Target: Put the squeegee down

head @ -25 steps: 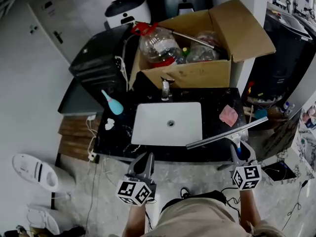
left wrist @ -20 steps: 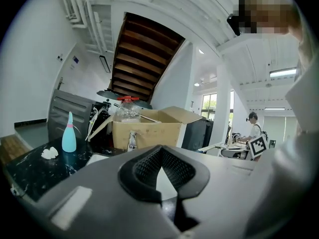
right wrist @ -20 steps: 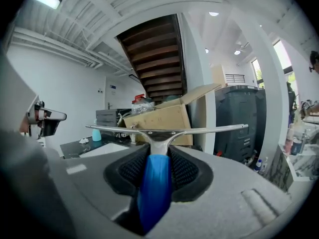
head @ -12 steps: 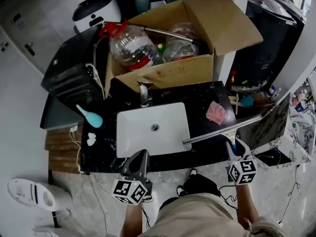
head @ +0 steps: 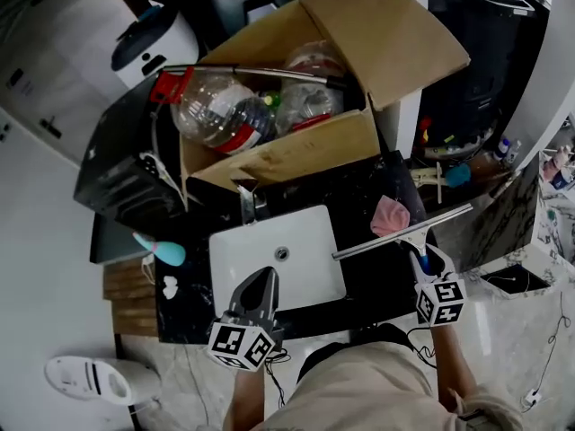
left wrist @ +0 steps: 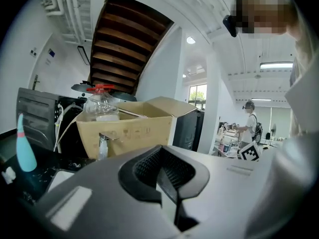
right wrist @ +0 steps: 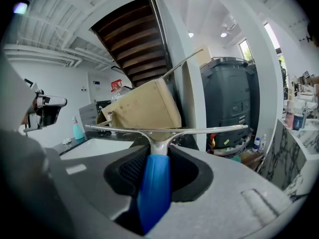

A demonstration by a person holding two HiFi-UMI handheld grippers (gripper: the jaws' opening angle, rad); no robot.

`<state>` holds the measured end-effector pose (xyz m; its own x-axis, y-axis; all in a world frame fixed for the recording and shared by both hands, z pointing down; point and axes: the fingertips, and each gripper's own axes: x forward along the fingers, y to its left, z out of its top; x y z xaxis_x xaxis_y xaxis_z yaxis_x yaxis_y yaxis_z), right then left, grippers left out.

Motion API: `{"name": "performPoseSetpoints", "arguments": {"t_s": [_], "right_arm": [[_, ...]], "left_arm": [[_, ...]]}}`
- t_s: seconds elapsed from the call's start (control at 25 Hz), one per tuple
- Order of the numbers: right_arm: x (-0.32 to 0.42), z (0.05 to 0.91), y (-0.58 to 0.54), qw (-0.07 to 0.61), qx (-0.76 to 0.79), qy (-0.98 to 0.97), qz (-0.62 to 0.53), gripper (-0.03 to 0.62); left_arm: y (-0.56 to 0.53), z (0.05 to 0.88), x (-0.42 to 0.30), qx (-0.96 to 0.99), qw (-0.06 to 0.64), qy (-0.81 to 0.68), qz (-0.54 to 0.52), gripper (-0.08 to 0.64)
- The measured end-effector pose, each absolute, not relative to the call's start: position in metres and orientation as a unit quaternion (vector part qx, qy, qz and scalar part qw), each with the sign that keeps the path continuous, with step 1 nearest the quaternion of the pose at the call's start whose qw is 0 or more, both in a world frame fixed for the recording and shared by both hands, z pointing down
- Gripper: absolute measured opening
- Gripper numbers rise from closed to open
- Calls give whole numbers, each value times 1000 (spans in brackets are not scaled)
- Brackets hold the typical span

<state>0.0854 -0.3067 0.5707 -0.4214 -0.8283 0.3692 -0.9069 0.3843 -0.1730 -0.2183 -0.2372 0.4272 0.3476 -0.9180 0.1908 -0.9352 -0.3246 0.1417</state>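
Observation:
My right gripper (head: 426,260) (right wrist: 158,171) is shut on the squeegee's blue handle (right wrist: 154,188). The squeegee's long metal blade (head: 402,232) (right wrist: 167,130) stretches across the right part of the black countertop (head: 368,277), close to a crumpled pink cloth (head: 391,215). I cannot tell whether the blade touches the counter. My left gripper (head: 259,293) (left wrist: 172,183) is shut with nothing between its jaws and hovers over the front edge of the white sink (head: 296,272).
A chrome tap (head: 246,200) stands behind the sink. Behind it an open cardboard box (head: 296,151) holds clear plastic bottles (head: 211,110). A teal bottle (head: 160,250) lies at the counter's left. Black bins (head: 121,173) and dark appliances (head: 476,88) flank the counter.
Both grippers have moved forward over the counter. The squeegee has sunk and come in over the counter's right part, nearer the pink cloth. The head view has shifted.

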Motion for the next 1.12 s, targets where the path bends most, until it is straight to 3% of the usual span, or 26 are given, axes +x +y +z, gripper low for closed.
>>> {"name": "performPoseSetpoints", "arguments": {"t_s": [0.56, 1.12], "right_arm": [[70, 656, -312, 211, 508, -802, 234, 124], [70, 671, -314, 288, 525, -772, 215, 124]], "left_arm": [[-263, 454, -206, 820, 121, -555, 67, 15], [-262, 455, -226, 816, 144, -554, 75, 15]]}}
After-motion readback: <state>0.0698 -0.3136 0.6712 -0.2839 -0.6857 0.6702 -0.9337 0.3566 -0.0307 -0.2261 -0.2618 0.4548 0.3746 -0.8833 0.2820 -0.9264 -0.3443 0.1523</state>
